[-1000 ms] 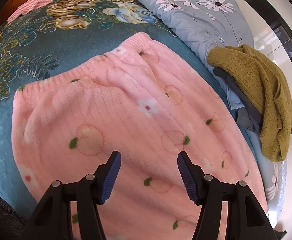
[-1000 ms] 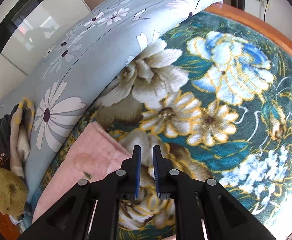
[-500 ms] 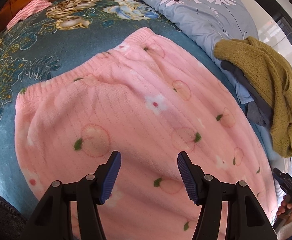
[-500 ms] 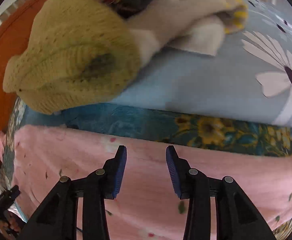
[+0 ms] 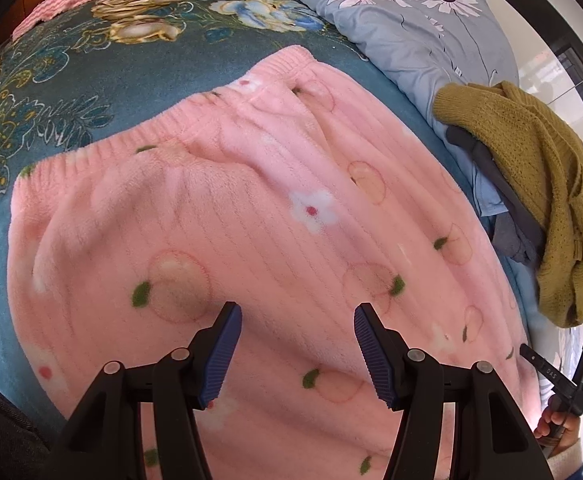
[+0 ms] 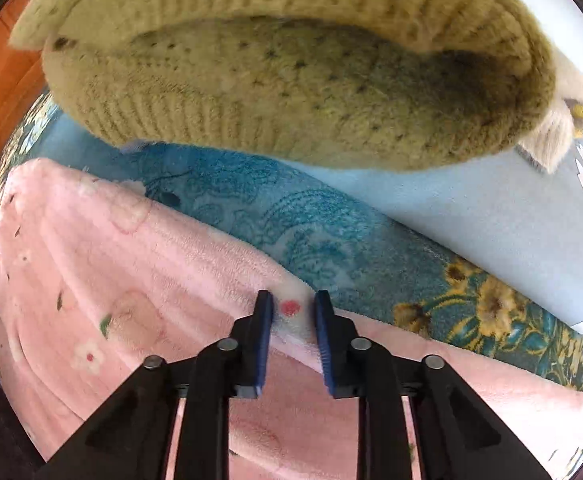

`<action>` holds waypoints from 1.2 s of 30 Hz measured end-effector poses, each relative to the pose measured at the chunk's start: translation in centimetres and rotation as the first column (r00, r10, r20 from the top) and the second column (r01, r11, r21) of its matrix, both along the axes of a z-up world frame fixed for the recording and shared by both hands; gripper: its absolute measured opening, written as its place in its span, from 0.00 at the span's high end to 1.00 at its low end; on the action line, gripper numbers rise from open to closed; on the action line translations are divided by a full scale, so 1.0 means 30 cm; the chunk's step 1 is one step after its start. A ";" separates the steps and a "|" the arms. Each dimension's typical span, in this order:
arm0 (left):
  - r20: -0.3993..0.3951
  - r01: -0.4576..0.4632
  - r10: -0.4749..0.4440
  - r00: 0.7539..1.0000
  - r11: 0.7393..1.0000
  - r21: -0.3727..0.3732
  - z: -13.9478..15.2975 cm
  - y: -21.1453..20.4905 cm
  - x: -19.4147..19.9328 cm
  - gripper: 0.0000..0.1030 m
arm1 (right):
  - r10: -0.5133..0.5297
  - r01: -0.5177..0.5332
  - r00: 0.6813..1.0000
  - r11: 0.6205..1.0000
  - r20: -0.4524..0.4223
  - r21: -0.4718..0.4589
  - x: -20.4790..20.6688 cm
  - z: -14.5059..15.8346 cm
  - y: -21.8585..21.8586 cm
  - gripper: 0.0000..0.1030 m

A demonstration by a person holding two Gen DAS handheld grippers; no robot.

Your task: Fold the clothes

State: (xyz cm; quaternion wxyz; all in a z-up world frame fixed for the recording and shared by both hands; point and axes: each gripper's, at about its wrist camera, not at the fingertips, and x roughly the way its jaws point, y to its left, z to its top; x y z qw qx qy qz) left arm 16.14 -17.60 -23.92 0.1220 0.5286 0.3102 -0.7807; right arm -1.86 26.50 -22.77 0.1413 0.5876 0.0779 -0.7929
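Pink fleece trousers (image 5: pixel 275 232) with a peach and flower print lie spread on the teal floral bedspread (image 5: pixel 75 80), ribbed waistband at the far end. My left gripper (image 5: pixel 297 344) hovers open and empty above the trousers' middle. In the right wrist view the trousers (image 6: pixel 131 280) fill the lower left, and my right gripper (image 6: pixel 289 316) has its jaws narrowed around the trousers' far edge, with the fabric between the pads. The right gripper also shows in the left wrist view (image 5: pixel 563 376) at the lower right edge.
An olive knit sweater (image 5: pixel 531 184) lies on dark grey clothes on a light blue daisy quilt (image 5: pixel 411 28) to the right. The sweater (image 6: pixel 291 72) hangs close above my right gripper. A pink checked cloth (image 5: pixel 59 4) lies at the far left.
My right gripper swung from the floral bedspread down to the trousers' edge, opened, then closed on the fabric. My left gripper stayed open and drifted slightly over the trousers.
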 end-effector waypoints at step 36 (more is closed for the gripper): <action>-0.007 0.064 -0.065 0.998 0.994 -0.092 0.102 0.039 0.007 0.39 | -0.904 0.877 0.417 0.373 0.092 -0.303 0.537 0.072 1.196 0.58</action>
